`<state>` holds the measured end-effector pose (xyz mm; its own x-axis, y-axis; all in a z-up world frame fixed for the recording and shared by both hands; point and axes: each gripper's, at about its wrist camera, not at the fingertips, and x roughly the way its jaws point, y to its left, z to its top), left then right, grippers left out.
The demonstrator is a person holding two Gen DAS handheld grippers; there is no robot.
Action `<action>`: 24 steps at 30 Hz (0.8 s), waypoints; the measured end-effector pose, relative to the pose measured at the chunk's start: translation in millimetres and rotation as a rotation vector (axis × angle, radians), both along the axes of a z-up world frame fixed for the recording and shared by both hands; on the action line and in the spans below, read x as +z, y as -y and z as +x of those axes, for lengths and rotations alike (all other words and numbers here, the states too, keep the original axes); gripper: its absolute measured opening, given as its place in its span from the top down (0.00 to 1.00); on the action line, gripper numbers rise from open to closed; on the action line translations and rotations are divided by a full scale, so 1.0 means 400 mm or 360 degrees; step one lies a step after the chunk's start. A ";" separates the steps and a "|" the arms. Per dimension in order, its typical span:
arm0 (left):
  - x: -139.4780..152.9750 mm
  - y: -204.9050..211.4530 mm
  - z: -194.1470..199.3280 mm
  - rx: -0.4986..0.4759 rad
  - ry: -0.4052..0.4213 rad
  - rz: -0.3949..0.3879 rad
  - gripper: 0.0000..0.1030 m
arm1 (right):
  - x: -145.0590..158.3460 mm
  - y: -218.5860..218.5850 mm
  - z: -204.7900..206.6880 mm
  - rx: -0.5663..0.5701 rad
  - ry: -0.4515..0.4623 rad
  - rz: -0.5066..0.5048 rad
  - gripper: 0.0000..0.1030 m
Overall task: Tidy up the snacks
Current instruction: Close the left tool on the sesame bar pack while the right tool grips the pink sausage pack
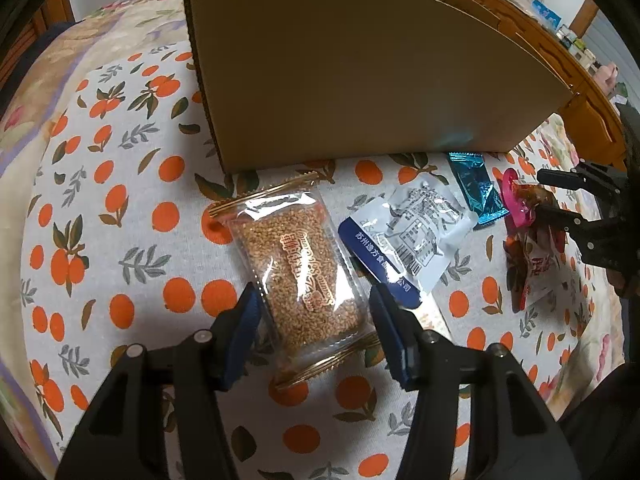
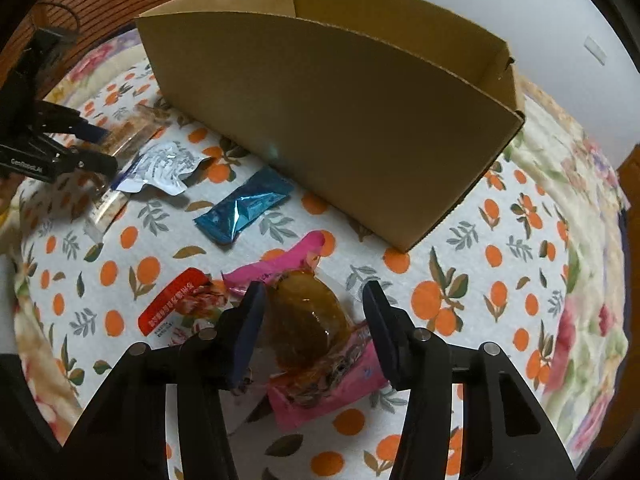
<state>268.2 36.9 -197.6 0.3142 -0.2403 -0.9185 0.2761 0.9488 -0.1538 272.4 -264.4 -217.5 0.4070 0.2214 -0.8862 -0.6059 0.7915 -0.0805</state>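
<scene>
Straddling sesame packet (image 1: 308, 276), left gripper (image 1: 314, 300) fingers apart

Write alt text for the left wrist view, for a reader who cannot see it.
Two blue-padded fingers straddle a clear sesame snack packet lying on an orange-print tablecloth, with small gaps showing on both sides. Behind it stands an open cardboard box; to the right lie a white-and-blue packet and a teal foil packet.
</scene>
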 end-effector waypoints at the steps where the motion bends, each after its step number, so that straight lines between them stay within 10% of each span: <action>1: 0.000 0.000 0.000 0.0001 0.0000 0.0000 0.47 | 0.000 0.002 0.002 0.0004 -0.0009 0.0006 0.50; 24: 0.066 0.013 -0.042 -0.0066 0.0060 0.0010 0.52 | 0.020 0.025 -0.025 -0.0084 -0.0069 0.0114 0.67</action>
<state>251.4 31.6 -171.4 0.3385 -0.2479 -0.9077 0.3208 0.9373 -0.1364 262.3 -274.3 -209.6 0.3813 0.2639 -0.8860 -0.5649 0.8252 0.0027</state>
